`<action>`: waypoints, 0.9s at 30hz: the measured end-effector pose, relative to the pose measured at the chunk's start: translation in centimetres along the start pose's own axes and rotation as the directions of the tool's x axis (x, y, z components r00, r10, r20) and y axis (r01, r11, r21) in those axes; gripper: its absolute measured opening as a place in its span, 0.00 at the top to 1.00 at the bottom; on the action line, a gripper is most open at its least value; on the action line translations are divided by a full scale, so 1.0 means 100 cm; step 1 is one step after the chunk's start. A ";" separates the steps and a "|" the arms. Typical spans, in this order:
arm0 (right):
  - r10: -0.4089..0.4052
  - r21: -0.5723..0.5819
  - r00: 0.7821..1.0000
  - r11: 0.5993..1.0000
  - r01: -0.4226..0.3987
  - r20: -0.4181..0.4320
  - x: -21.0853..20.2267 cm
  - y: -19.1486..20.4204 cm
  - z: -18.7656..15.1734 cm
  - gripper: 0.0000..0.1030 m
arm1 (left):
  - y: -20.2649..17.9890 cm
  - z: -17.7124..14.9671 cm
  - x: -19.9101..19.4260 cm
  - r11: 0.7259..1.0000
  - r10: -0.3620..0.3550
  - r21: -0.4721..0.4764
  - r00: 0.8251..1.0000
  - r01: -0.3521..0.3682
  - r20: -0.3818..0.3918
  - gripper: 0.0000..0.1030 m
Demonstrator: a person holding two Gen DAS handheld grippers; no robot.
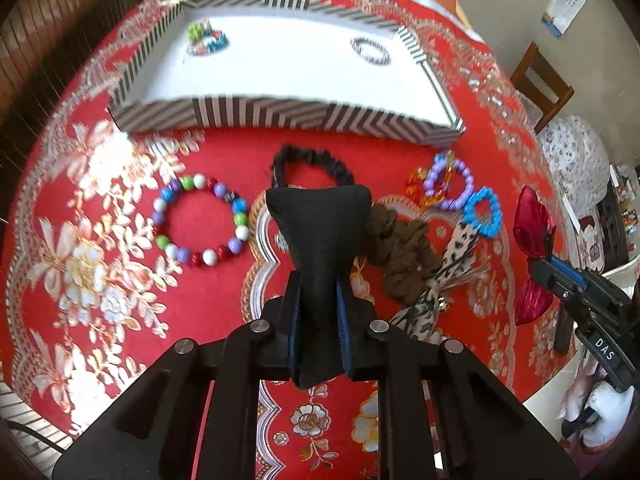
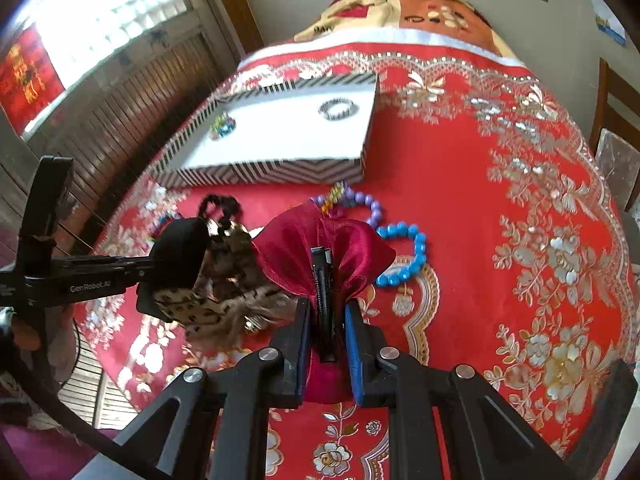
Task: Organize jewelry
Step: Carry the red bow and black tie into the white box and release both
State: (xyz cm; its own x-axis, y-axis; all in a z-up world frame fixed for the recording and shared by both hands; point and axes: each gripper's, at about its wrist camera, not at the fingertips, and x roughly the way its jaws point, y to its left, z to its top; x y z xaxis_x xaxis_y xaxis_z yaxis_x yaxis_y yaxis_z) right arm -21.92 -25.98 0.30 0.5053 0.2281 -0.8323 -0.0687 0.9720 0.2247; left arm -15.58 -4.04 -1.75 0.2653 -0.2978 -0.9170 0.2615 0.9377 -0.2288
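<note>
Both grippers have something pinched right now. The left gripper [image 1: 320,312] is closed on a black bow [image 1: 318,220], fingers squeezing its narrow middle with the wide end fanning out above the tablecloth [image 1: 80,200]. The right gripper [image 2: 326,328] is clamped on a red satin bow [image 2: 320,248], pads on either side of its black metal clip [image 2: 324,300].

Both bows look light and floppy, so the fabric would just crumple if grabbed at a wing; the knot or the clip spine is the stiff bit worth holding, which is where they are held. Satin looks slippery too.

The striped box [image 1: 280,114] sits further back with a few bracelets already inside. Still loose on the cloth: a multicolour bead bracelet [image 1: 200,220], a black scrunchie [image 1: 312,160], a brown scrunchie [image 1: 400,252], a leopard bow [image 1: 452,264], purple bracelet [image 1: 448,180] and blue bracelet [image 1: 484,216]
</note>
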 end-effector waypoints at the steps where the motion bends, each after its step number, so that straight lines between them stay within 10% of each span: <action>1: 0.003 0.003 1.000 1.000 -0.003 0.006 -0.003 0.000 0.002 0.85 | 0.001 0.001 -0.004 1.000 0.000 0.000 1.000 0.000 0.008 0.86; 27: 0.039 -0.033 0.998 0.999 -0.038 0.039 0.009 0.026 0.061 0.85 | 0.024 0.070 -0.045 0.994 0.106 -0.021 0.981 -0.104 0.161 0.86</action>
State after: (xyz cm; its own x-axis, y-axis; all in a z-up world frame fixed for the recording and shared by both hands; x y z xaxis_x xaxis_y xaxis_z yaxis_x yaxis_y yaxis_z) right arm -16.41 -23.59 3.18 0.5355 0.2638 -0.8022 -0.1161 0.9639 0.2395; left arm -9.61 -1.70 4.09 0.4377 -0.2214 -0.8715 0.2130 0.9671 -0.1388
